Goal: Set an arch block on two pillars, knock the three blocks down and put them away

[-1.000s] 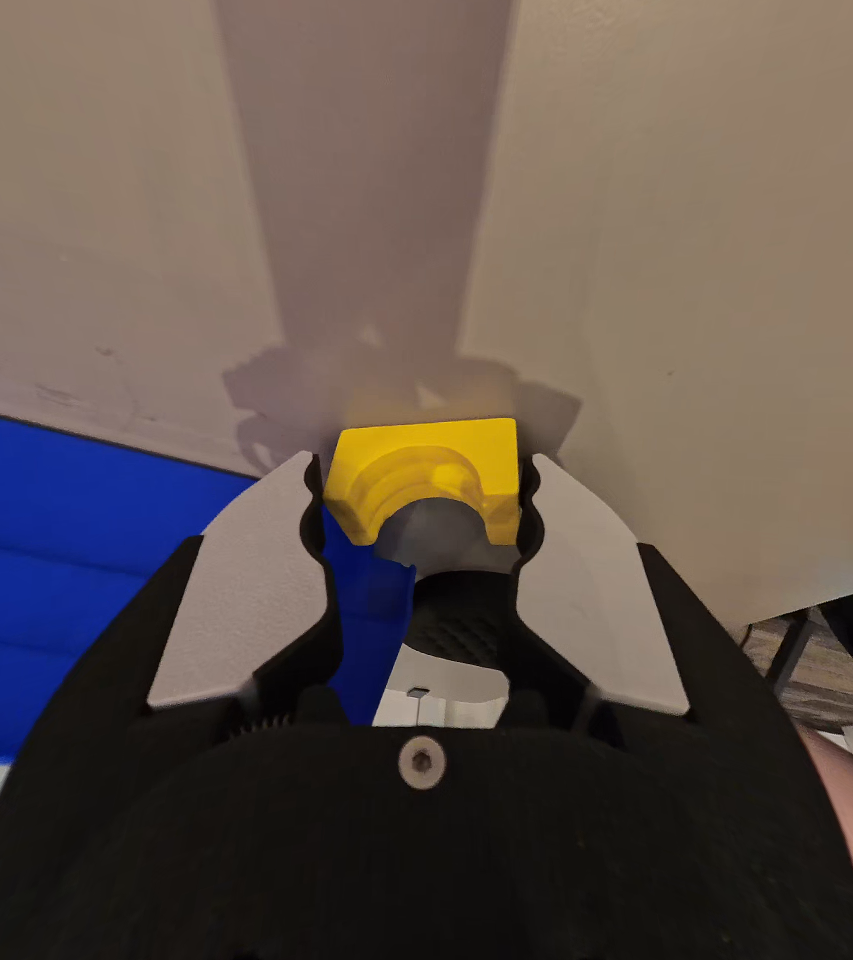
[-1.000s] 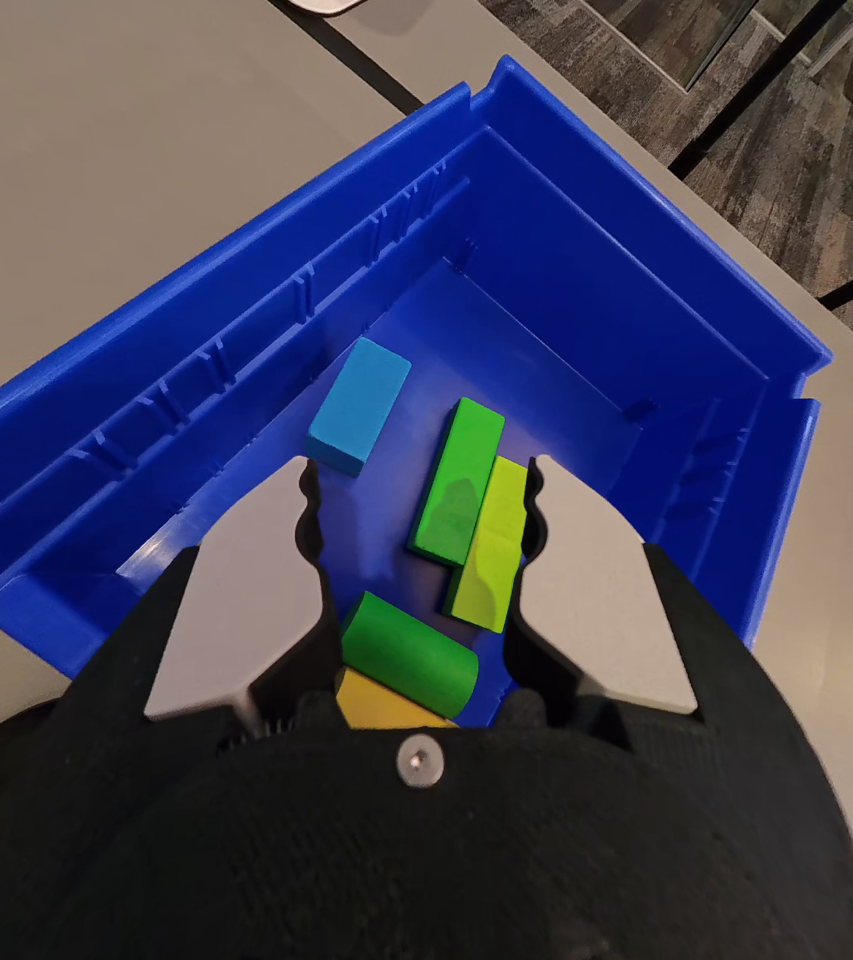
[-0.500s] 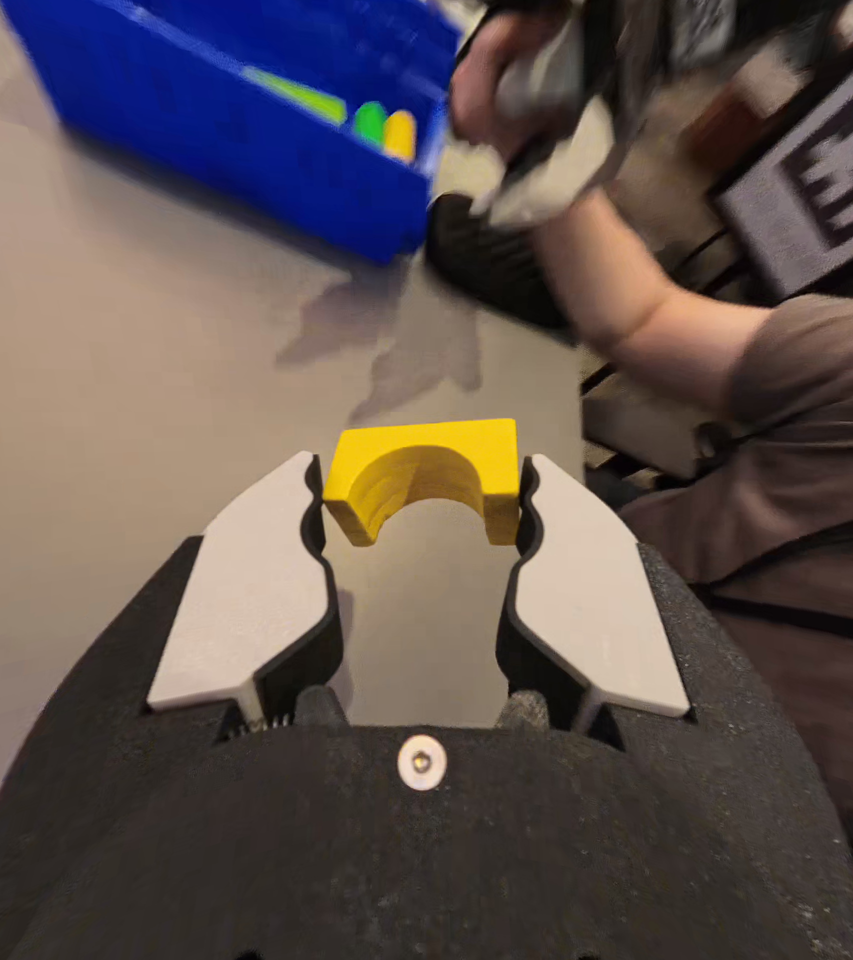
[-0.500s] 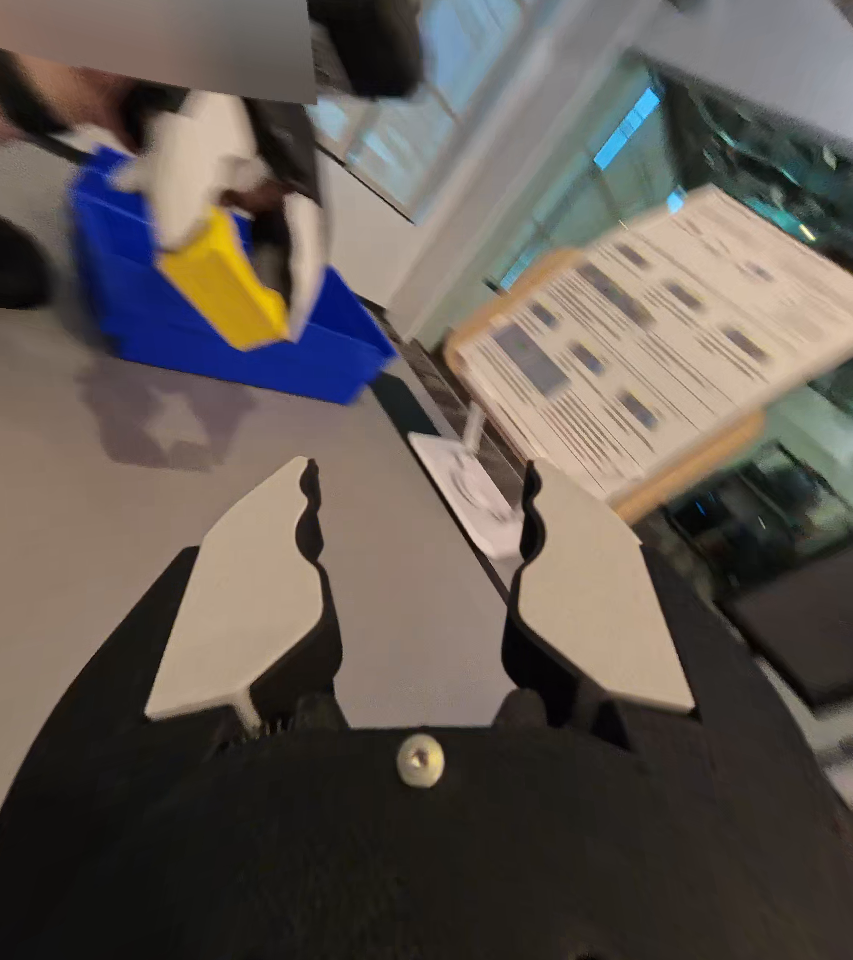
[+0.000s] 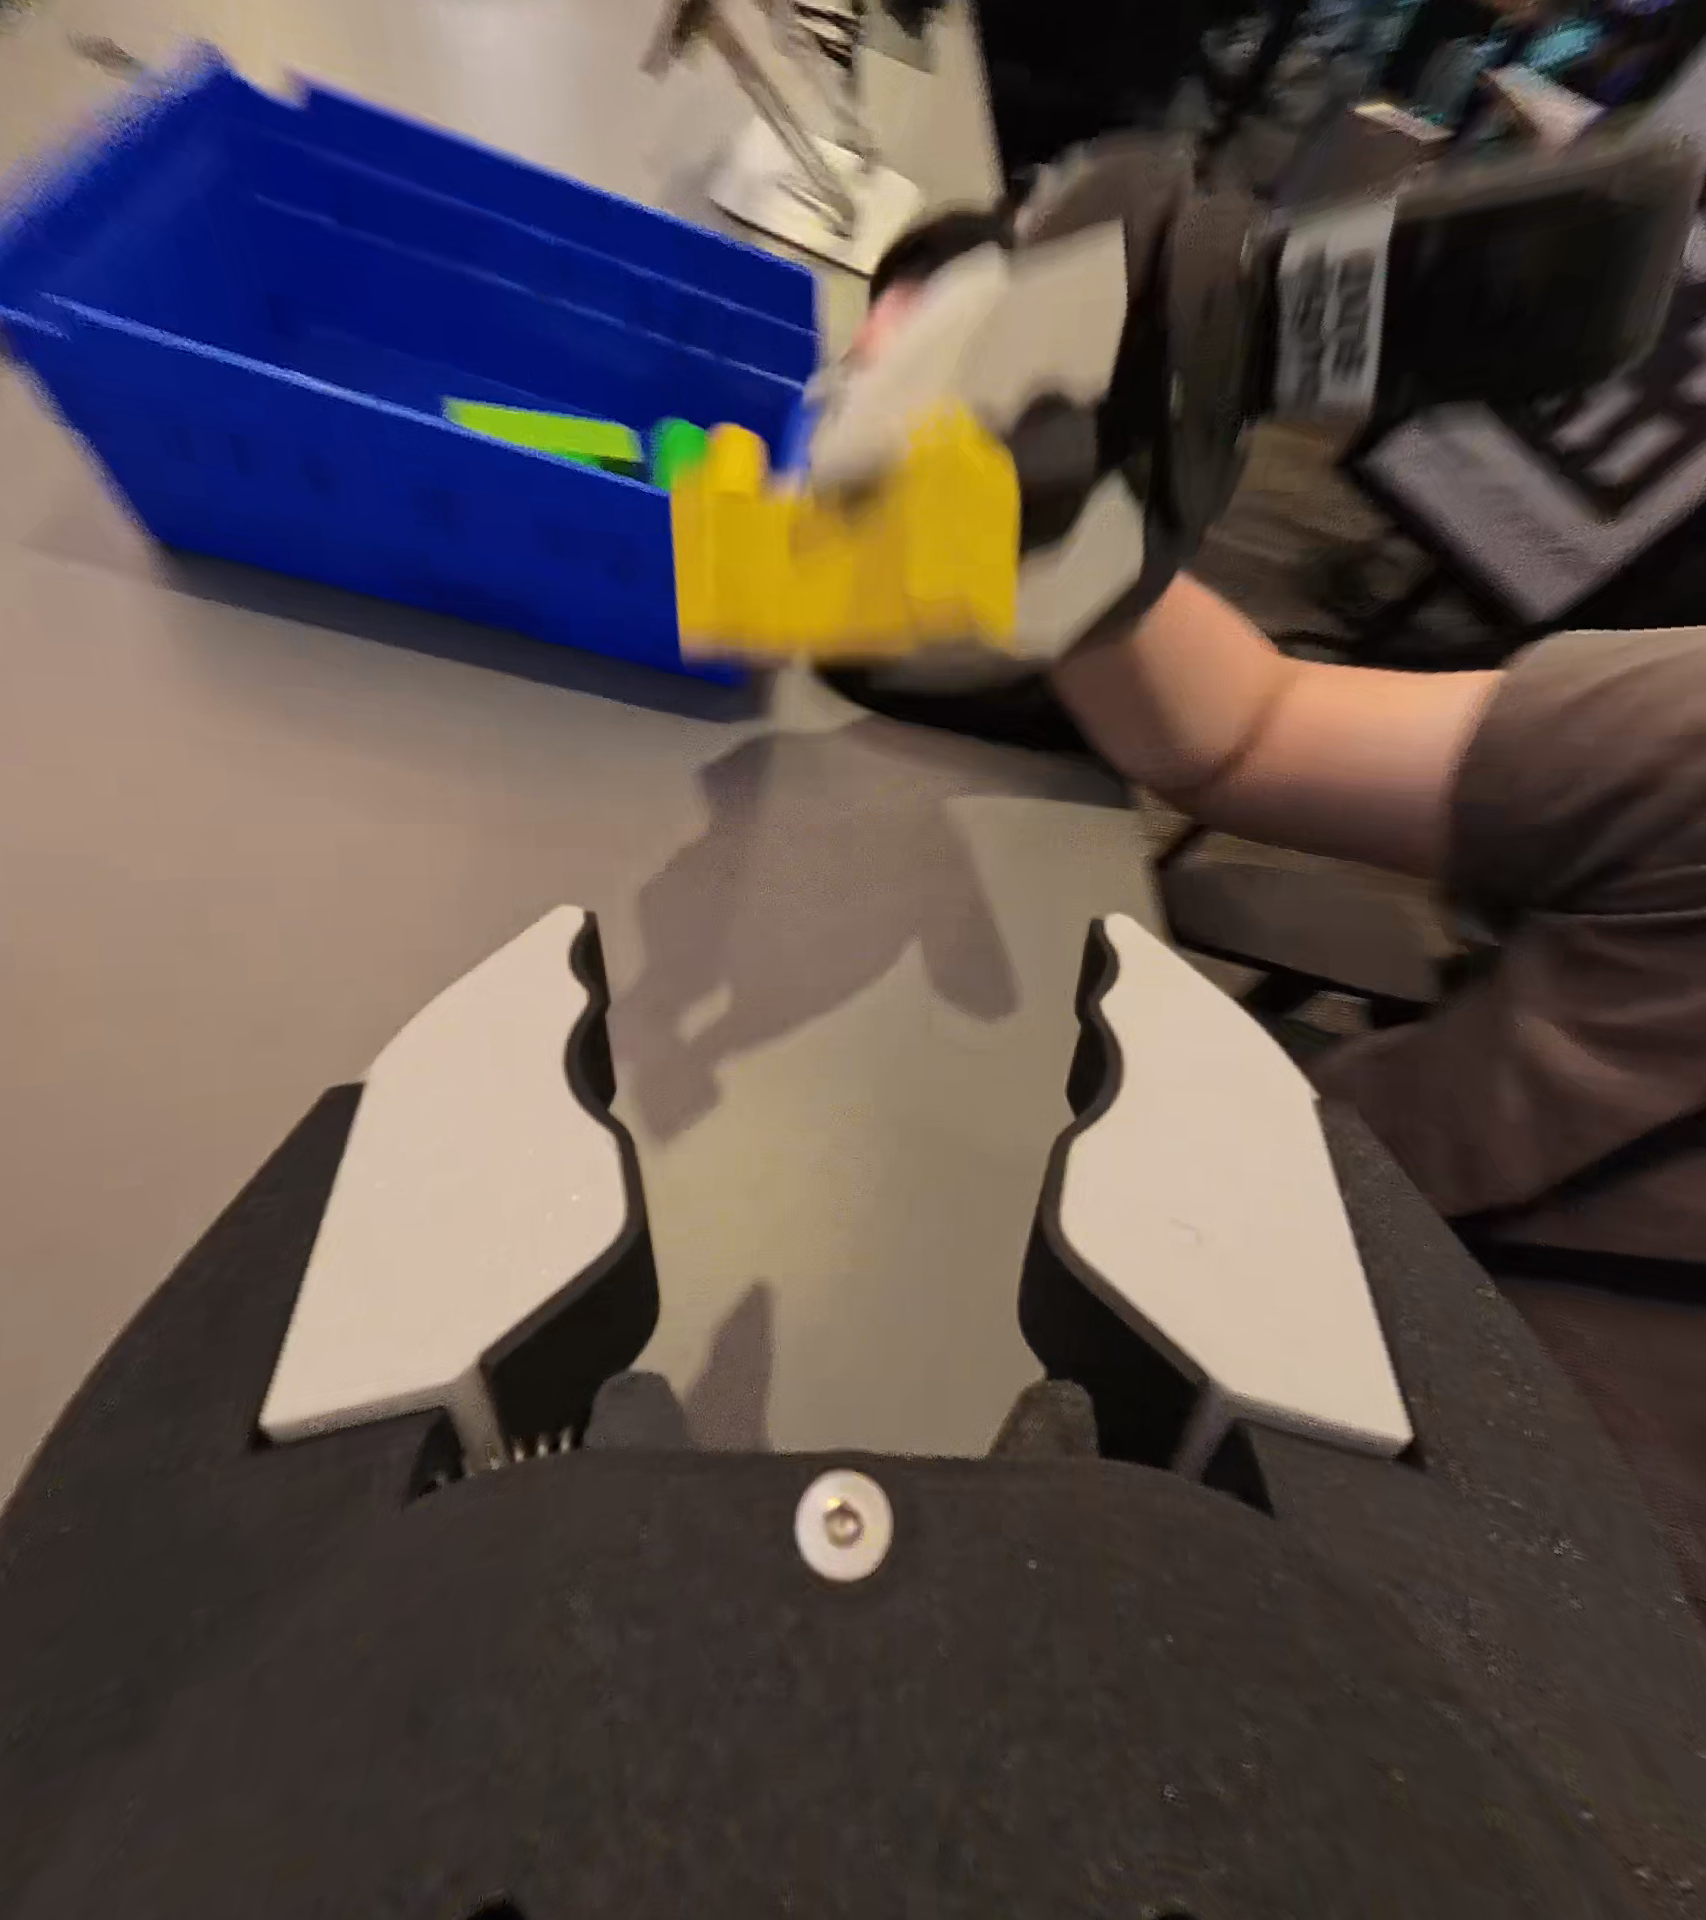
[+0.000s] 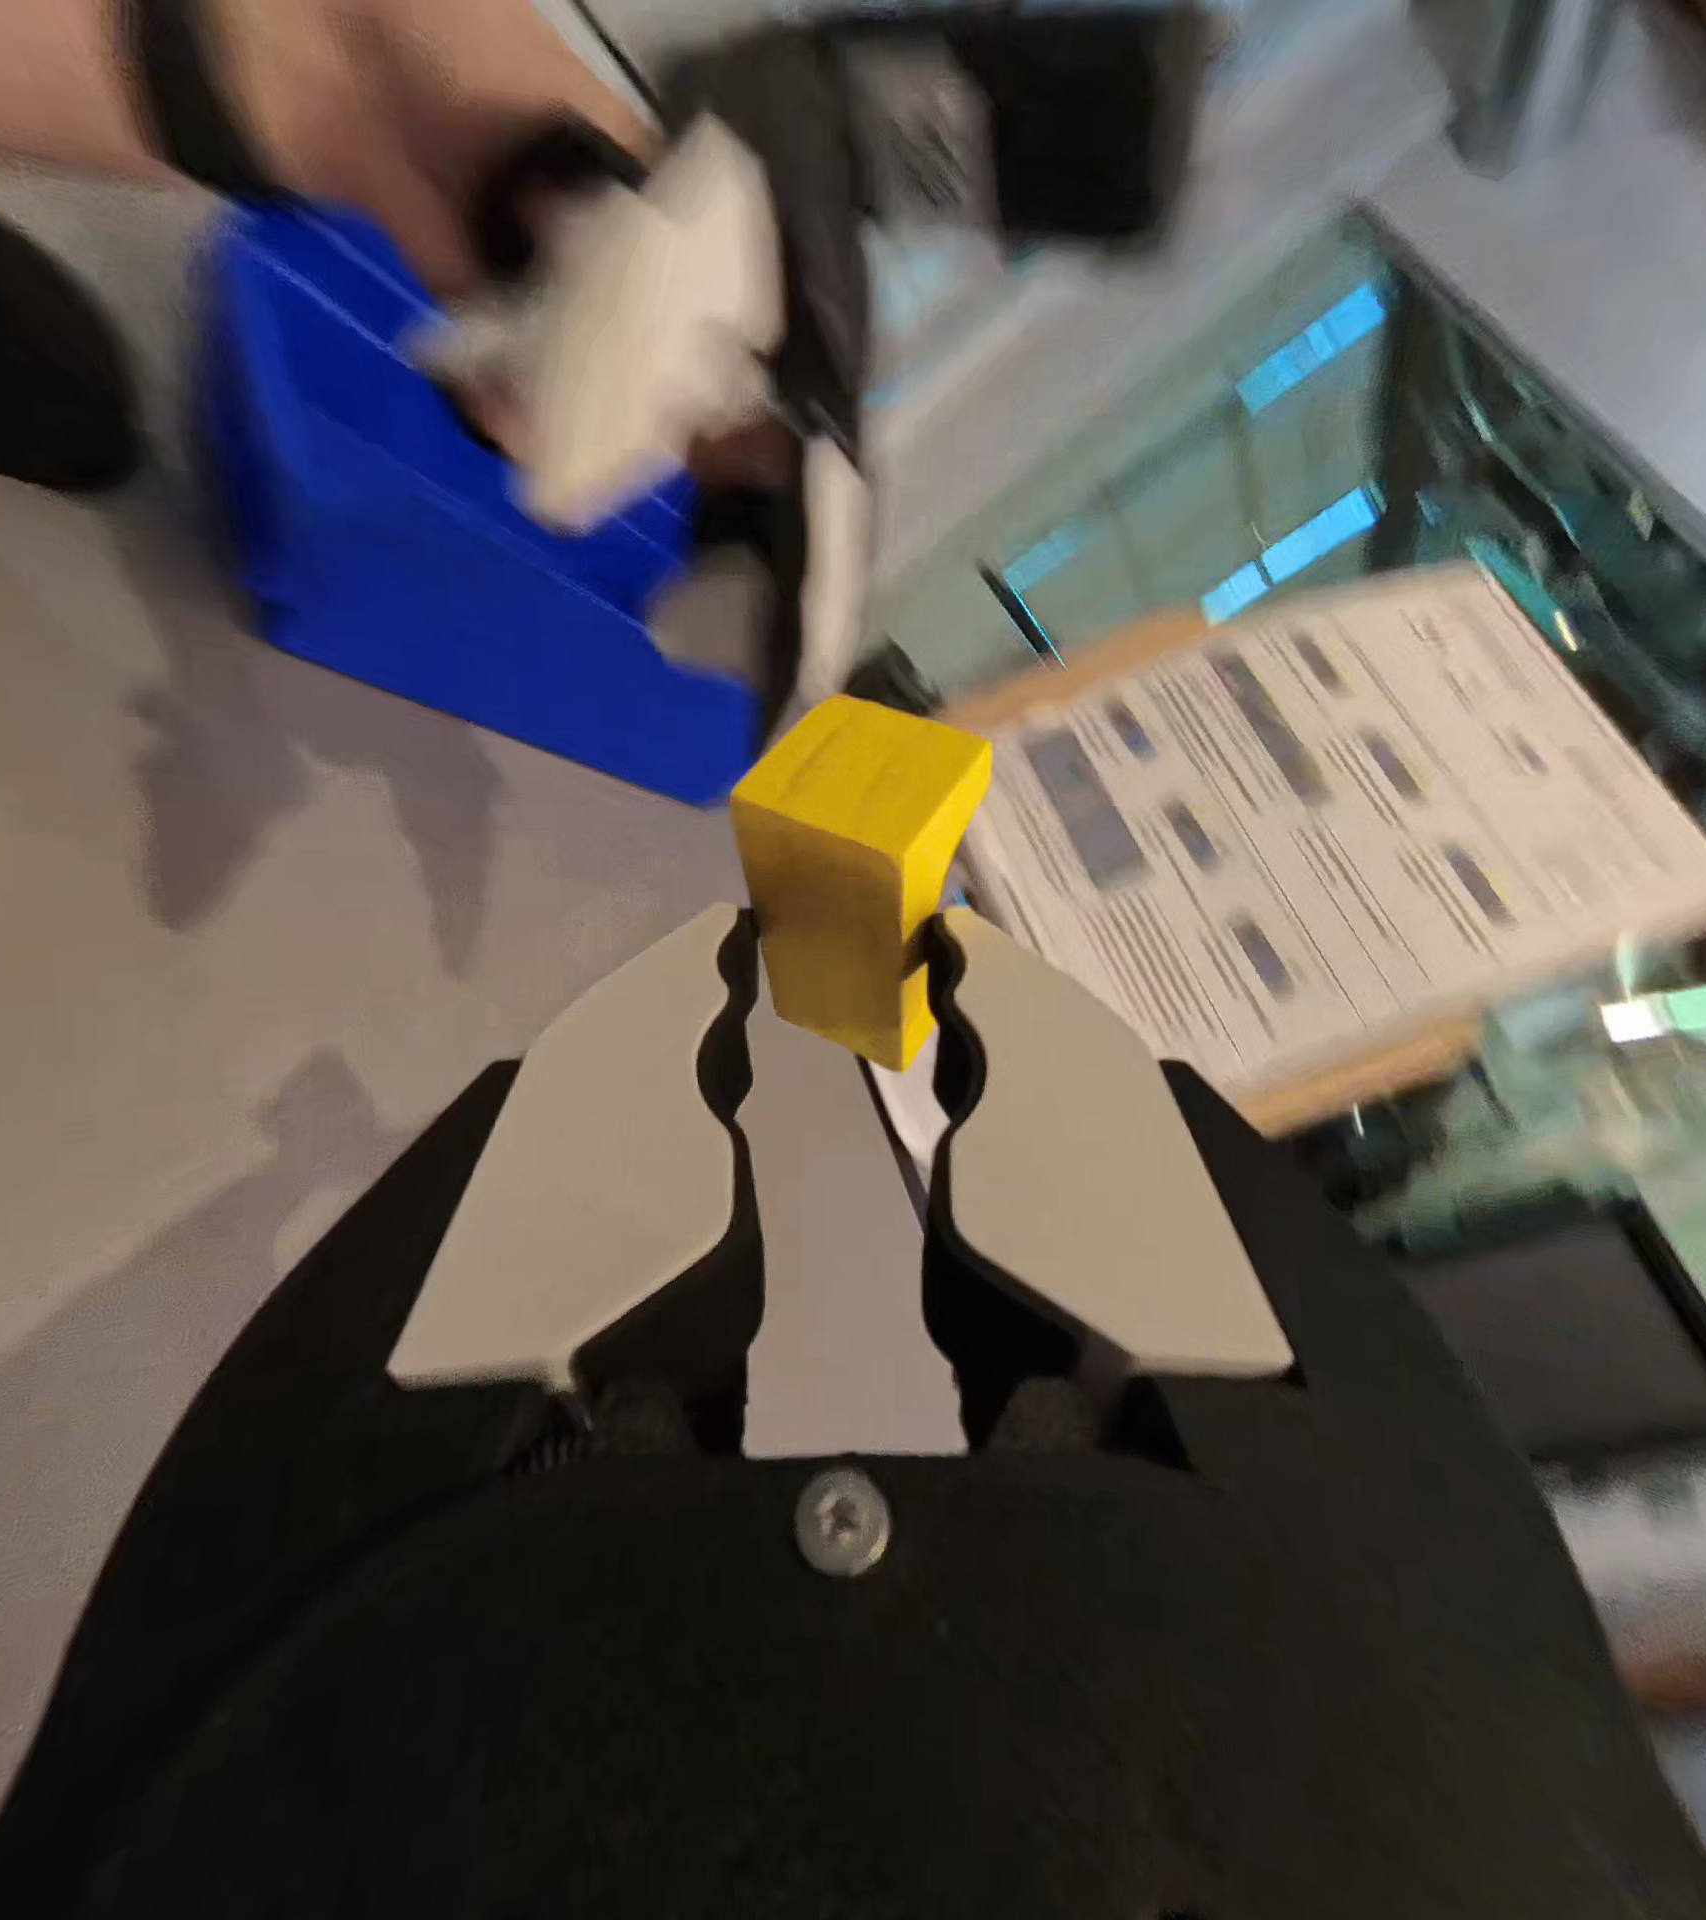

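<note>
My right gripper [image 6: 844,925] is shut on the yellow arch block [image 6: 859,831] and holds it in the air above the grey table [image 6: 101,1039]. In the left wrist view the same arch block [image 5: 849,551] shows blurred, held by the right gripper [image 5: 942,416] next to the near corner of the blue bin [image 5: 392,499]. My left gripper [image 5: 838,935] is open and empty, low over the table and well short of the arch. It also shows blurred in the right wrist view [image 6: 683,343], in front of the blue bin [image 6: 433,561].
The bin holds a light green block [image 5: 548,431], a green cylinder [image 5: 683,452] and a yellow cylinder [image 5: 735,457]. A person's forearm [image 5: 1296,748] reaches in from the right. A board with papers [image 6: 1296,810] stands beyond the table edge. Some 7 cm of space lies between my two pairs of fingers.
The yellow arch block has passed from my left gripper to my right gripper. The left gripper opened and is empty; the right gripper shut on the arch.
</note>
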{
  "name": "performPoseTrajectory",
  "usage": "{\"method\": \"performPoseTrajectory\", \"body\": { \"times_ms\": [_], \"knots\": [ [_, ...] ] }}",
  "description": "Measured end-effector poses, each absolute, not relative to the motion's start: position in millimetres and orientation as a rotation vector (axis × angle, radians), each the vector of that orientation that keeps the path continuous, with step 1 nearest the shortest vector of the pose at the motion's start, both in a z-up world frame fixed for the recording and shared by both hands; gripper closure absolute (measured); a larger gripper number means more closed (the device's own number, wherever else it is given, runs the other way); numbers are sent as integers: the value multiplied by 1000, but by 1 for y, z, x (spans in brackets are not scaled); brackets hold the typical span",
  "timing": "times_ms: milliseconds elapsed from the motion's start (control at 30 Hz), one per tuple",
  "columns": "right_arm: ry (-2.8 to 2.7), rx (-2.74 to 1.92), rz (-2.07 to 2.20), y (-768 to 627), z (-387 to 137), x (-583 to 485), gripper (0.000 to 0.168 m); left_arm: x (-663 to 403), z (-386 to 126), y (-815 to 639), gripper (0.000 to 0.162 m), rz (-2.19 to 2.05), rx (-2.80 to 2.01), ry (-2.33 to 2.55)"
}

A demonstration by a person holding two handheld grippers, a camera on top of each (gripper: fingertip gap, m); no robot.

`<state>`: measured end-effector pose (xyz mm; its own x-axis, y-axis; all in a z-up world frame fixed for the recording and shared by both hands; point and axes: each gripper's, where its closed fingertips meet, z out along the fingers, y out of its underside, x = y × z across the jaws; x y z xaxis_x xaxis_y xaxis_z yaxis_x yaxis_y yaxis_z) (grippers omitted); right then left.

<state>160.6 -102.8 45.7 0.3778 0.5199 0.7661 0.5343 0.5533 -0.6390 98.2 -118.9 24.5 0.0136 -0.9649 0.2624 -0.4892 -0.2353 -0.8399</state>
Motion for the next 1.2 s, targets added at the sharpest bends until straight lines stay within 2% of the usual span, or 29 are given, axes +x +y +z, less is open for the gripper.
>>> {"method": "performPoseTrajectory", "body": {
  "times_ms": [100, 167, 233, 333, 500, 633, 700, 767, 833, 1000, 1100, 1167, 1200],
  "knots": [
    [-931, -1524, 146, -44, 45, 271, 136, 74, 66, -105, 75, -1032, -1596, 1369],
    [-708, -1897, 255, -13, 9, 336, 136, 57, 97, -104, 80, -1047, -1490, 1261],
    [-595, -2216, 318, -4, -37, 375, 136, 38, 117, -102, 93, -1043, -1404, 1150],
    [-493, -2530, 464, -11, -90, 392, 136, 19, 134, -96, 93, -1001, -1337, 1057],
    [-393, -2723, 541, -22, -125, 395, 134, 8, 125, -91, 89, -967, -1446, 1079],
    [-358, -2565, 440, 1, -85, 412, 116, -26, 125, -73, 88, -752, -1543, 1001],
    [-325, -2450, 360, 14, -51, 429, 112, -69, 110, -49, 99, -498, -1735, 866],
    [-239, -2399, 289, 22, -26, 453, 113, -135, 89, -21, 88, -108, -1929, 679],
    [-124, -2376, 211, 26, -17, 484, 113, -179, 78, -10, 88, 60, -1994, 573],
    [40, -2484, 137, 20, -64, 531, 113, -218, 50, 3, 93, -119, -2125, 392],
    [38, -2629, 104, 8, -96, 543, 113, -243, 24, 6, 93, -84, -2250, 295],
    [24, -2687, 170, 2, -109, 539, 122, -266, -4, -1, 104, -5, -2432, 164],
    [4, -2704, 246, -1, -112, 532, 136, -273, -16, -4, 98, 2, -2509, 108]
  ]
}}
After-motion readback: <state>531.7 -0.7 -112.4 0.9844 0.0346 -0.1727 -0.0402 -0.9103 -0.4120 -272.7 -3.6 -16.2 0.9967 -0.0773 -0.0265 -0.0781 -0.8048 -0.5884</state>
